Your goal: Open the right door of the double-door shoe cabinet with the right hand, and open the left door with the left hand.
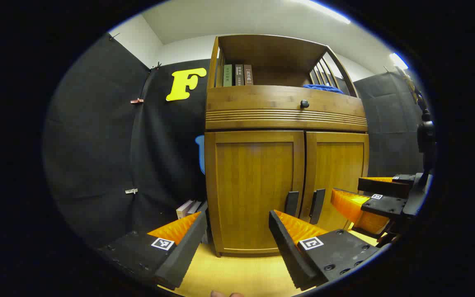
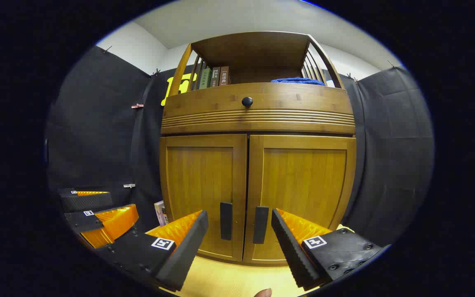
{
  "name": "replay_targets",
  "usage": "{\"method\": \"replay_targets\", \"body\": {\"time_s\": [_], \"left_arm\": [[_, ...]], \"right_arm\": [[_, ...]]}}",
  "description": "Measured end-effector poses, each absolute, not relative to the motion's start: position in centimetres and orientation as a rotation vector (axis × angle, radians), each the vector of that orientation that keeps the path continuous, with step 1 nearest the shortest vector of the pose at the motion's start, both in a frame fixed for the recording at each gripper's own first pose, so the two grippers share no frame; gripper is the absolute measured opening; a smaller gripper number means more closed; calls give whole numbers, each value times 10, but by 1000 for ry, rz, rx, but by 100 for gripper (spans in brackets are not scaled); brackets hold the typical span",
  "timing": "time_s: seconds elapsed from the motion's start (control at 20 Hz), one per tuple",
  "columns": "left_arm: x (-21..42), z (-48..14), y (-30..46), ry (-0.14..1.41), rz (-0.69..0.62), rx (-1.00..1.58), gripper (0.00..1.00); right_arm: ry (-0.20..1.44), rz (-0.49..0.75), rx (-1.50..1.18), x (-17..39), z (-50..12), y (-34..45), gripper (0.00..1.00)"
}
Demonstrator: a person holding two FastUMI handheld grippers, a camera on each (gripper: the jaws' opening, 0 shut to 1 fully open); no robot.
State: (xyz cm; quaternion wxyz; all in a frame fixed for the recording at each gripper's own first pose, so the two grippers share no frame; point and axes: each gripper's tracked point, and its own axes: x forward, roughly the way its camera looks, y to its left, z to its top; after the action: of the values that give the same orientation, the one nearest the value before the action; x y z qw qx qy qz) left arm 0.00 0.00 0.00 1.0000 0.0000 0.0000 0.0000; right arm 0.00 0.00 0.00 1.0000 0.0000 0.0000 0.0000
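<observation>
We stand in front of the shoe cabinet [image 2: 258, 119], and both of its doors are shut. The right door [image 2: 303, 194] and the left door [image 2: 200, 194] meet in the middle of the cabinet. Two dark handles hang low down there, side by side: the right handle [image 2: 260, 225] and the left handle [image 2: 226, 220].

Our right gripper [image 2: 239, 243] is spread wide and holds nothing. It hangs in front of the cabinet, low down, and both handles show in the gap between its fingers. We think it waits there because the right door comes first, and the handle is the part to grab. It does not touch the cabinet yet.

Our left gripper [image 1: 237, 243] is spread wide too, and it is empty. It points at the left door [image 1: 258, 189], a bit to the left of the handles [image 1: 291, 203]. We think it stays back so the right one can go first. In the left gripper view the right gripper [image 1: 379, 194] shows off by the right door [image 1: 338, 177].

Above the doors the cabinet has a drawer with a round knob [image 2: 247, 101]. On top of that is an open shelf with some books [image 2: 215, 77] and a blue cloth [image 2: 297, 81]. More books [image 1: 190, 208] stand on the floor by the cabinet's left side.

Nothing is open yet, so the whole job is still to do.
</observation>
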Motion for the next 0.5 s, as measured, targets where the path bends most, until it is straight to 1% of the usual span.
{"method": "replay_targets", "body": {"time_s": [0.2, 0.25, 0.3, 0.35, 0.5], "left_arm": [[3, 0, 0, -1, 0, -2, 94], [3, 0, 1, -3, 1, -1, 94], [4, 0, 1, -4, 1, -2, 94], [4, 0, 0, -4, 1, -3, 94], [5, 1, 2, -9, 5, -5, 94]], "right_arm": [[2, 3, 1, 1, -1, -2, 99], [2, 3, 0, 1, -1, -2, 98], [1, 3, -1, 1, -1, -2, 99], [0, 3, -2, 1, -1, -2, 95], [-3, 12, 6, 1, 0, 0, 96]]}}
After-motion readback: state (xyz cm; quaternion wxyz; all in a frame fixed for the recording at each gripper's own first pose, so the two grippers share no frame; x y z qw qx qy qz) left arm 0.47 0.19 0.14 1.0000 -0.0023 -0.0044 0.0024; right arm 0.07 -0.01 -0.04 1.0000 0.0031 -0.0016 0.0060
